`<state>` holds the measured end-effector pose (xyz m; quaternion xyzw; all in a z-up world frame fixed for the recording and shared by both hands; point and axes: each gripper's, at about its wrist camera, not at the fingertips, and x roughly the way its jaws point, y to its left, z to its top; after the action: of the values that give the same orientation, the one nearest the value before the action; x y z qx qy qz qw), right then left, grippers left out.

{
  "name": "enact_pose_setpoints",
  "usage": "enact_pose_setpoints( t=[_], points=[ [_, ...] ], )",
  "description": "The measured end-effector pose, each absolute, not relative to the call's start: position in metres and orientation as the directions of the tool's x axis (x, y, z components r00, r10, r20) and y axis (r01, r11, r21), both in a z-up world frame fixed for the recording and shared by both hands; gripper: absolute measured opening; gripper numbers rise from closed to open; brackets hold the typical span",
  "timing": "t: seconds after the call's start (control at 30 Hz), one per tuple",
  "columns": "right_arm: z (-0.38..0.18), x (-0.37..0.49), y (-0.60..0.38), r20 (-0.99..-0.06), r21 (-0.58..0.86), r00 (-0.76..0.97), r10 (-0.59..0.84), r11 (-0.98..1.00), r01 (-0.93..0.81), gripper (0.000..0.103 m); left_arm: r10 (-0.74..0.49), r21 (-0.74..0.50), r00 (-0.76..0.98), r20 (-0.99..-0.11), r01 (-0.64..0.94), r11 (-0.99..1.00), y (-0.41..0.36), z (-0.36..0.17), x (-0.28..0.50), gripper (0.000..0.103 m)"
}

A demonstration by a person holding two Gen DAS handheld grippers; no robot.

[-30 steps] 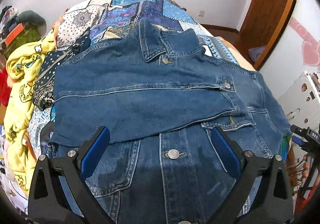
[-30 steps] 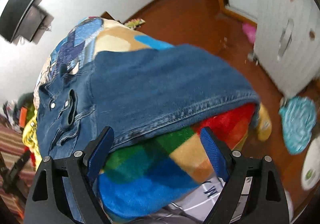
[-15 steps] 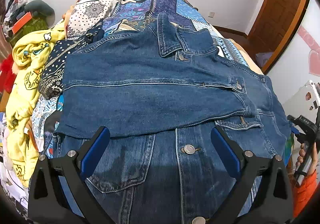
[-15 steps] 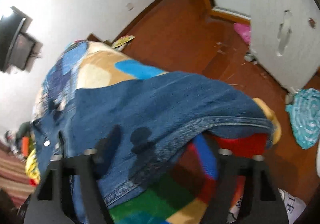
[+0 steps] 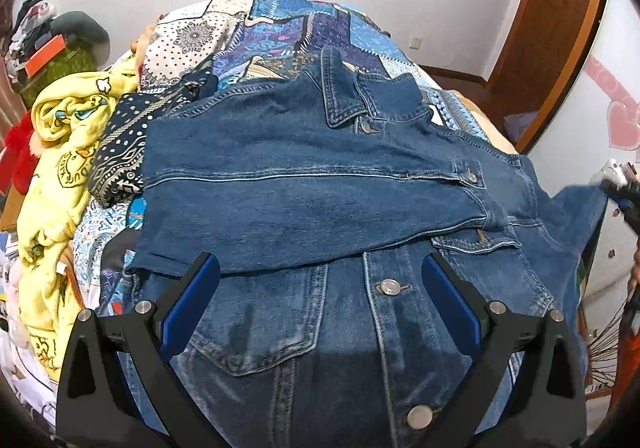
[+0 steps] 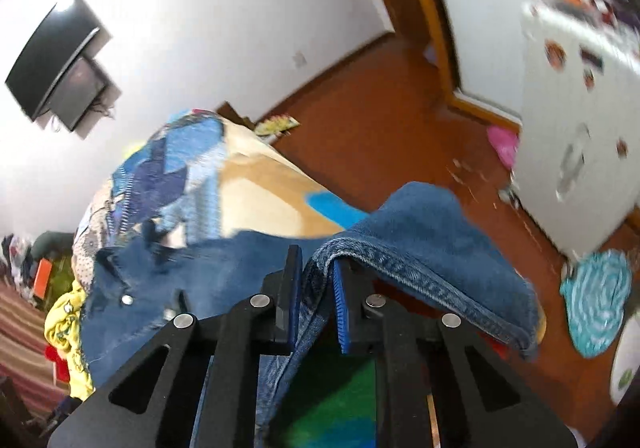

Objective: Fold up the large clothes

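A blue denim jacket [image 5: 320, 176] lies front up on the bed, one sleeve folded across its chest. My left gripper [image 5: 320, 284] hovers open over the jacket's lower front, nothing between its blue pads. In the right wrist view my right gripper [image 6: 316, 268] is shut on the hem of the denim jacket [image 6: 420, 232], and the cloth drapes over its fingers, lifted off the bed. The right gripper [image 5: 618, 188] shows at the far right edge of the left wrist view, pulling the jacket's edge up.
A patchwork bedspread [image 5: 280, 32] covers the bed. Yellow printed cloth [image 5: 52, 152] and a dark patterned piece [image 5: 120, 152] lie along the left side. Beyond the bed are wooden floor [image 6: 380, 120], a white cabinet [image 6: 576, 136], a teal mat [image 6: 596, 304] and a wall screen [image 6: 56, 60].
My right gripper shut on the jacket's hem and rose, lifting the cloth off the colourful blanket. The left gripper drifted slightly back over the jacket and stayed open.
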<state>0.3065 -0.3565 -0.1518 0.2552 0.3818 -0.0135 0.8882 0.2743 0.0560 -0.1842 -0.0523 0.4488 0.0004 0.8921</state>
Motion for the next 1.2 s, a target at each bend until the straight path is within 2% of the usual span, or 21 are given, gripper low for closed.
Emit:
enact_pose_setpoints(
  t=[0.1,0.2,0.3,0.43,0.57,0.7,0.8,0.93,0.97,1.03,1.1,1.2],
  points=[
    [-0.127,0.311,-0.328,-0.609,0.492,0.755,0.244,0.862,0.118,0.007,-0.035,-0.086,0.618,-0.786,-0.053,0.995,0.067,-0.180,0.265,0.101],
    [-0.100,0.313,-0.282,-0.549,0.482,0.783,0.293,0.876,0.010,0.007,-0.024,-0.085,0.631,-0.776,-0.067,0.994,0.078,-0.176,0.258,0.101],
    [-0.091,0.318,-0.229,-0.530,0.478,0.751,0.394,0.870,-0.118,0.007,-0.027,-0.104,0.644,-0.765,-0.081,0.991,0.090,-0.173,0.250,0.101],
    [-0.110,0.323,-0.164,-0.576,0.459,0.660,0.483,0.859,-0.228,0.007,-0.012,-0.109,0.662,-0.749,-0.105,0.988,0.106,-0.167,0.239,0.101],
    [-0.163,0.331,-0.121,-0.650,0.538,0.478,0.591,0.802,-0.260,0.007,-0.010,-0.122,0.668,-0.744,-0.121,0.985,0.117,-0.167,0.231,0.101],
    [-0.206,0.327,-0.101,-0.727,0.542,0.343,0.595,0.804,-0.245,0.007,-0.029,-0.138,0.654,-0.756,-0.117,0.983,0.119,-0.169,0.229,0.101],
    [-0.214,0.320,-0.105,-0.747,0.538,0.308,0.589,0.808,-0.241,0.007,-0.028,-0.122,0.650,-0.760,-0.099,0.988,0.113,-0.169,0.232,0.101],
    [-0.191,0.309,-0.131,-0.755,0.456,0.393,0.525,0.851,-0.261,0.007,-0.020,-0.070,0.665,-0.747,-0.049,0.996,0.090,-0.157,0.245,0.101],
    [-0.184,0.306,-0.141,-0.752,0.430,0.424,0.505,0.863,-0.266,0.011,-0.022,-0.059,0.670,-0.742,-0.033,0.998,0.083,-0.153,0.249,0.101],
    [-0.169,0.301,-0.157,-0.743,0.381,0.483,0.464,0.886,-0.264,0.025,-0.032,-0.041,0.679,-0.734,0.003,0.999,0.067,-0.145,0.260,0.101],
    [-0.156,0.296,-0.178,-0.720,0.328,0.561,0.409,0.913,-0.245,0.055,-0.051,-0.029,0.686,-0.726,0.043,0.999,0.050,-0.138,0.270,0.101],
    [-0.145,0.291,-0.204,-0.702,0.243,0.641,0.310,0.951,-0.193,0.074,-0.088,-0.010,0.688,-0.720,0.116,0.993,0.017,-0.129,0.291,0.101]
  ],
)
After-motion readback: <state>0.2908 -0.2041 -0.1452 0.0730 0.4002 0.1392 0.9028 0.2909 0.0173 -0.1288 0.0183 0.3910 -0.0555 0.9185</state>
